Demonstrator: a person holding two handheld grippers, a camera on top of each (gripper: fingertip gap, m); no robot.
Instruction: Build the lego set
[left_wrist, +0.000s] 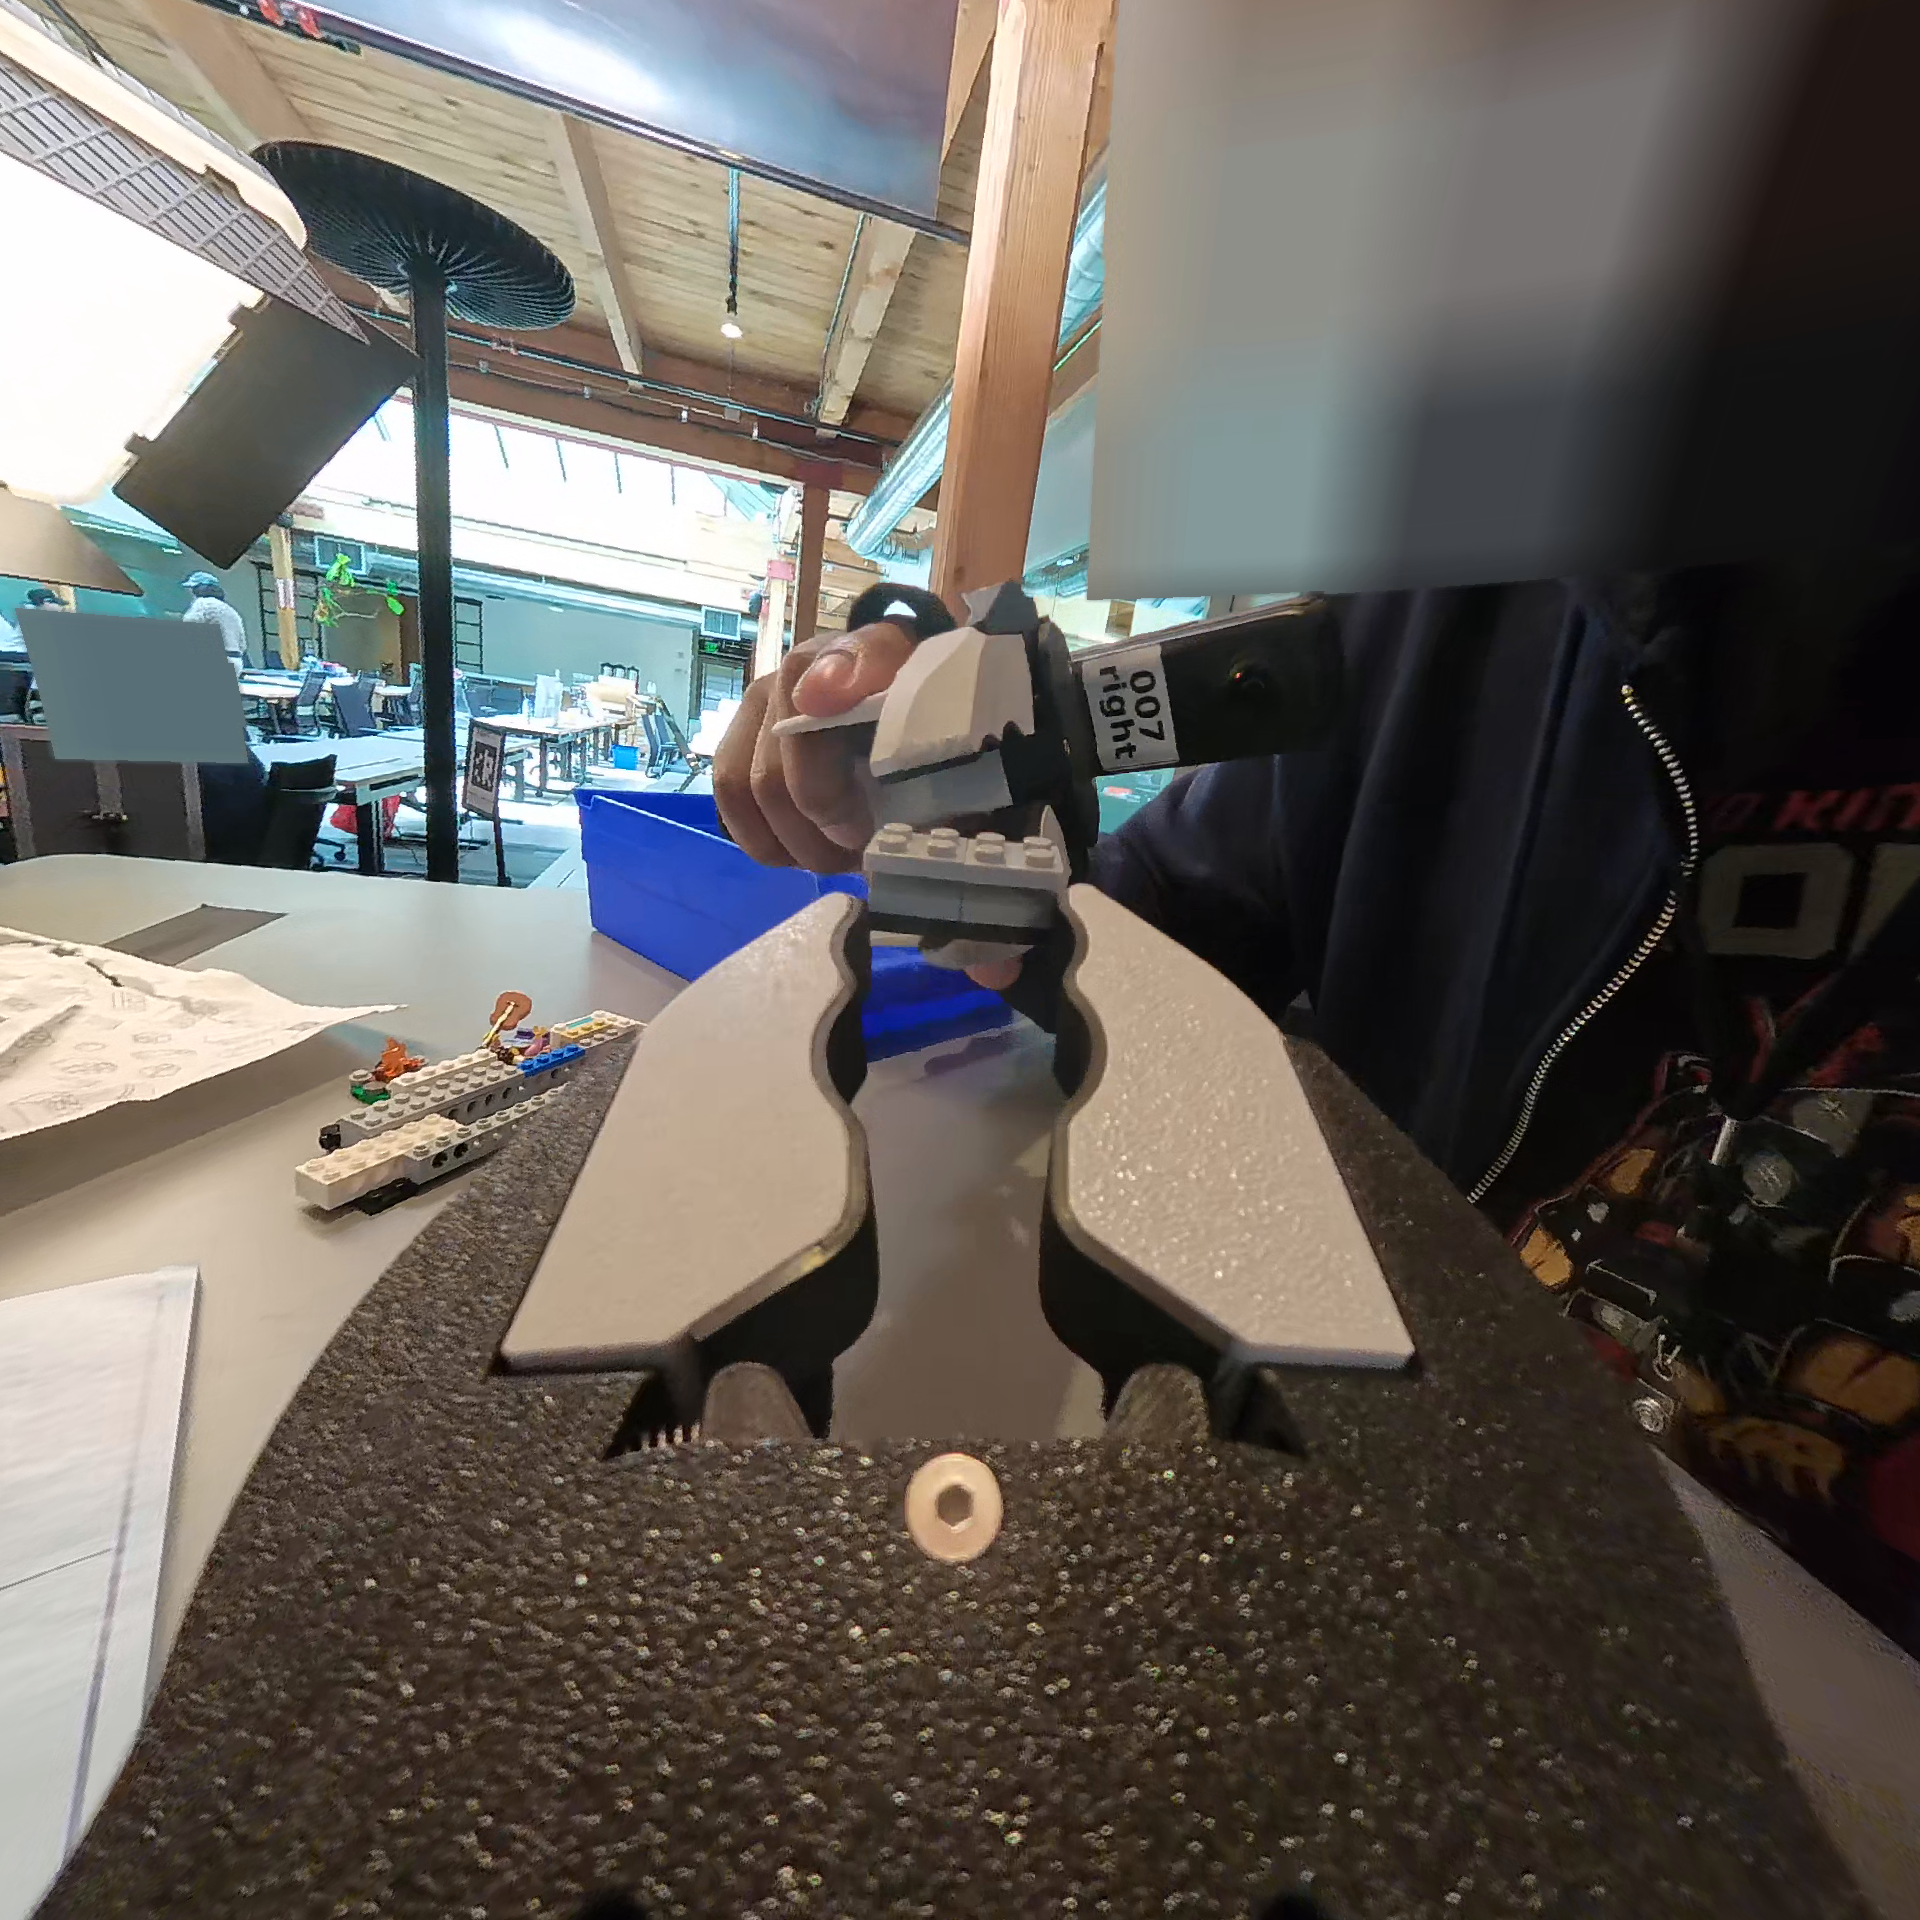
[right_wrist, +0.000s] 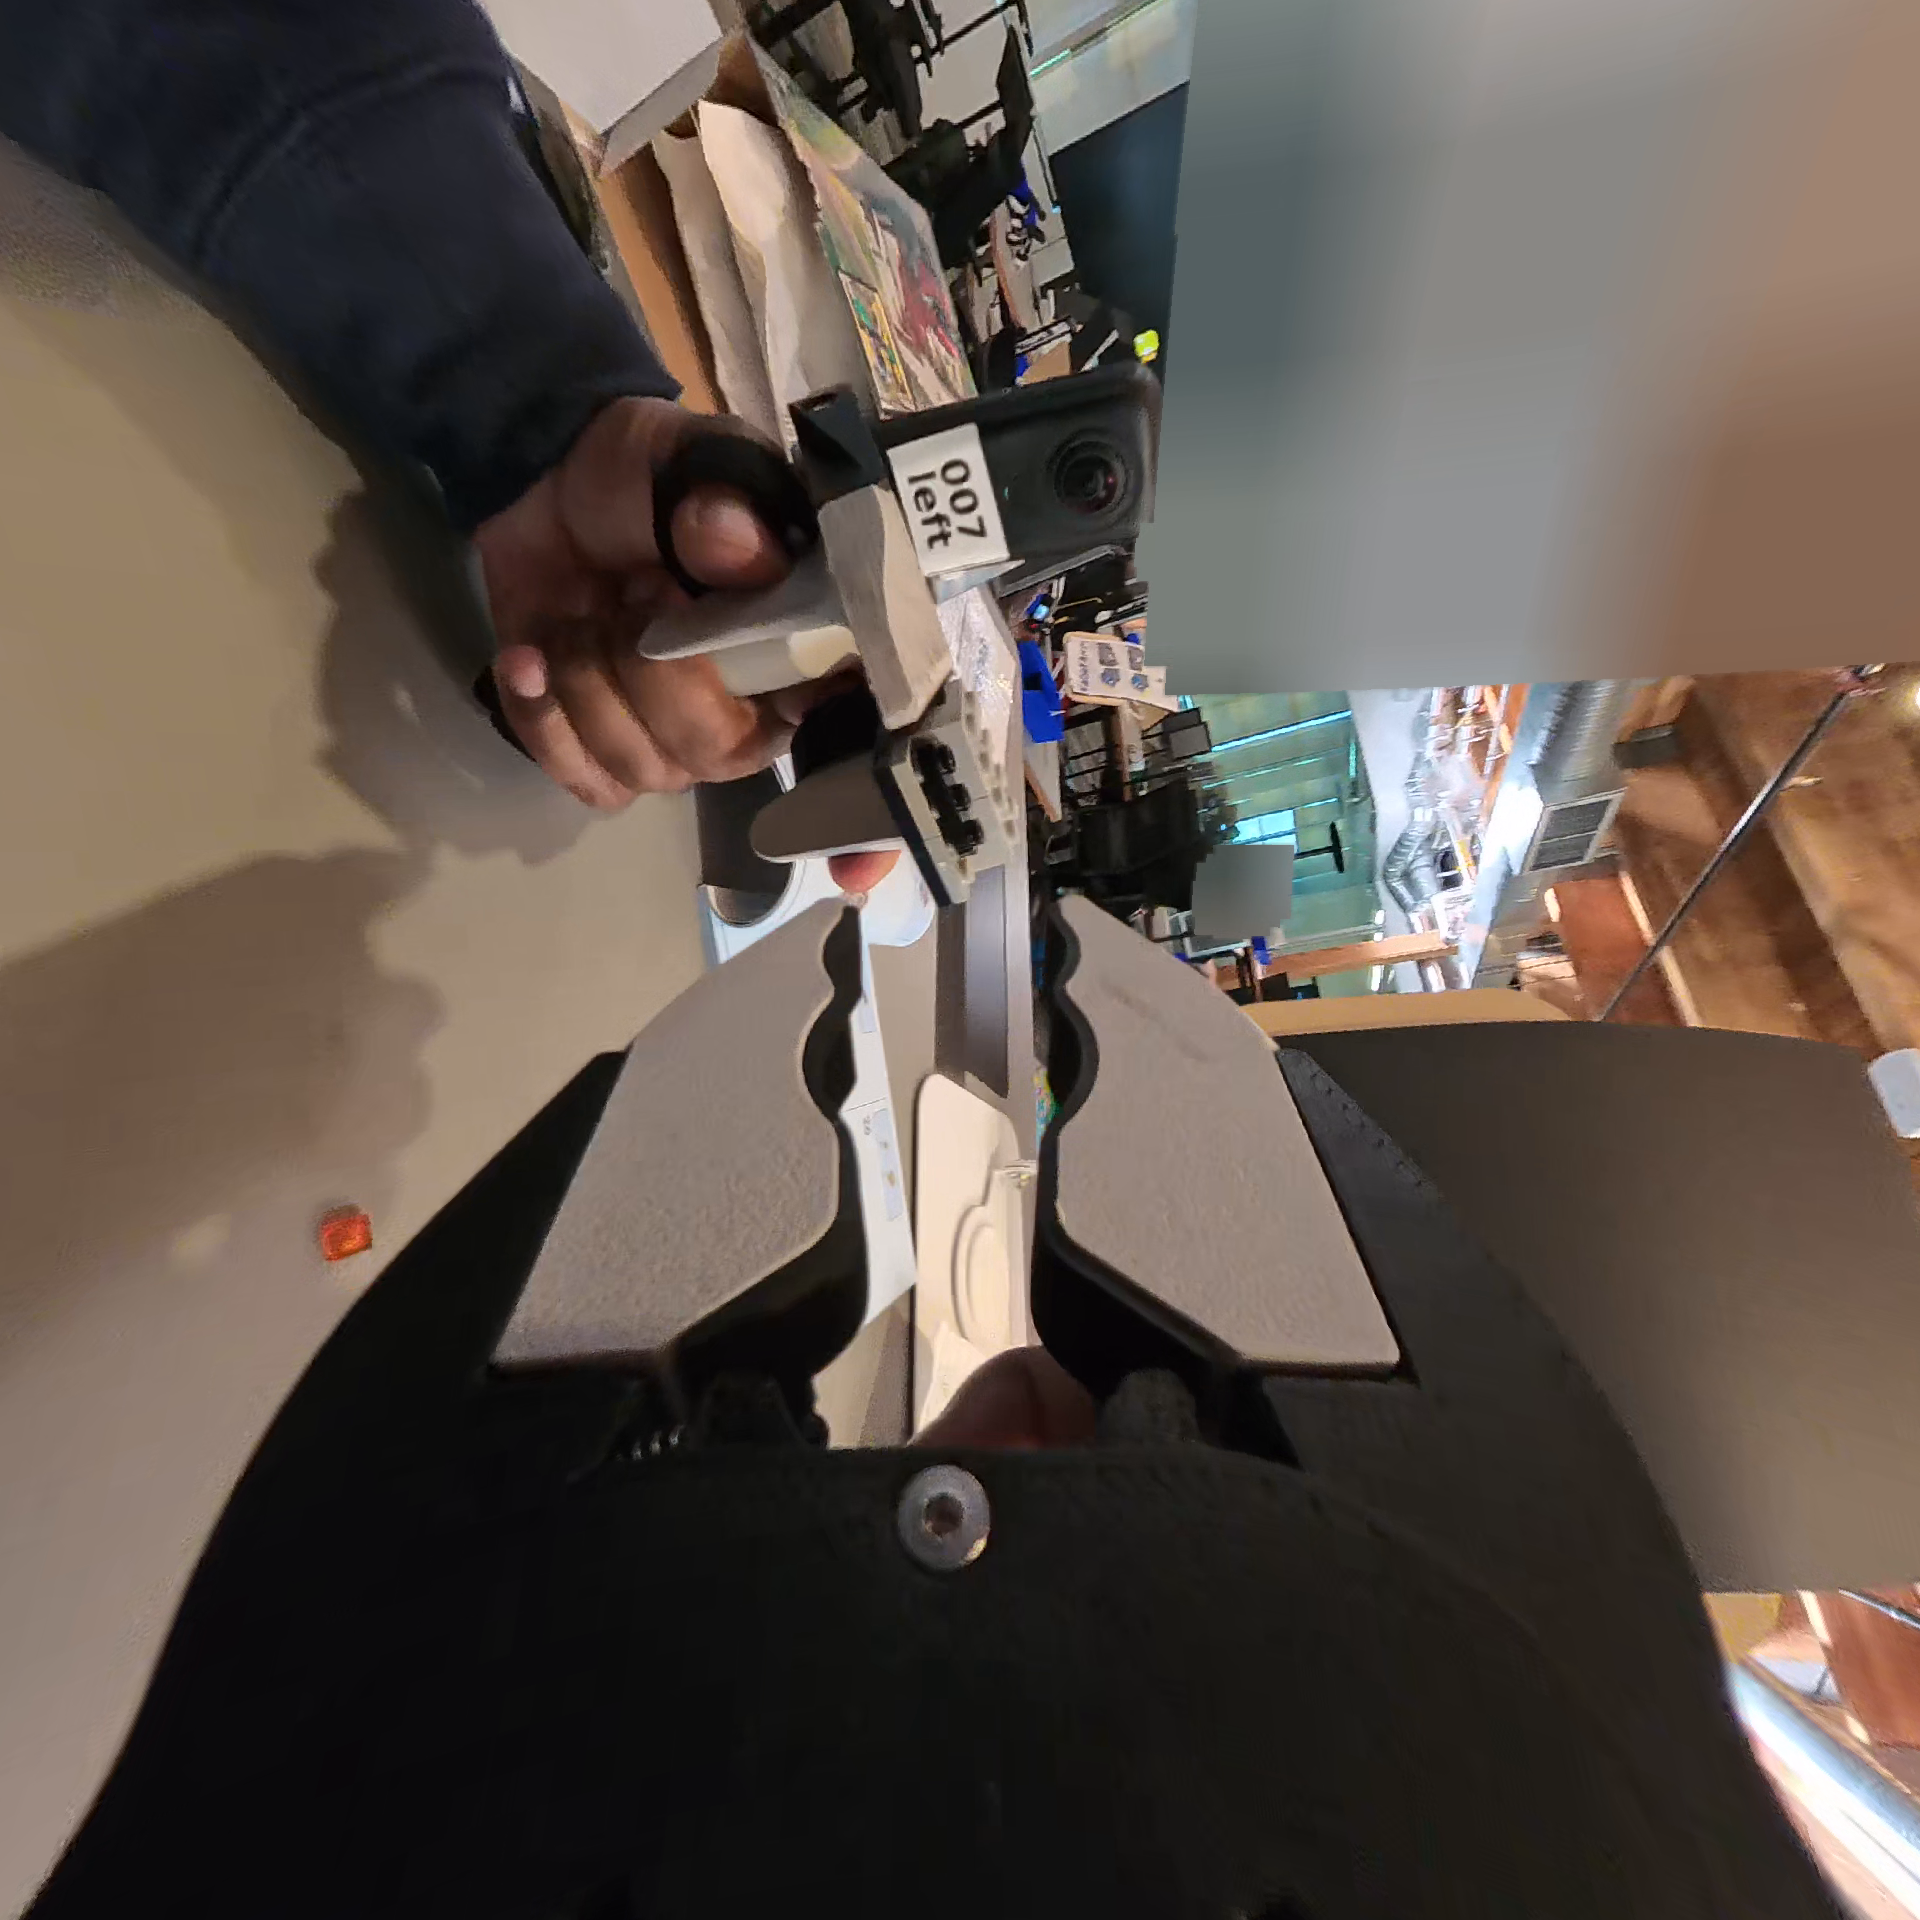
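Note:
My left gripper (left_wrist: 961, 914) is shut on a small grey brick assembly (left_wrist: 966, 883): a studded grey plate on grey bricks with a black plate beneath. Both pads press its sides and hold it up off the table. In the right wrist view the same gripper (right_wrist: 914, 769) holds the assembly (right_wrist: 951, 800), which shows black studs on one face. My right gripper (right_wrist: 951, 920) is open with nothing between its pads, and the assembly sits just beyond its fingertips. In the left wrist view the right gripper (left_wrist: 966, 805) hovers close above the assembly, held by a hand (left_wrist: 790, 748).
A blue bin (left_wrist: 665, 883) stands behind the grippers on the grey table (left_wrist: 312, 935). A long white brick build (left_wrist: 457, 1101) and printed paper sheets (left_wrist: 125, 1039) lie to the left. A small orange piece (right_wrist: 343, 1236) lies on the table. A person in a dark jacket (left_wrist: 1455, 935) is close on the right. The tips of both grippers are at nearly the same place.

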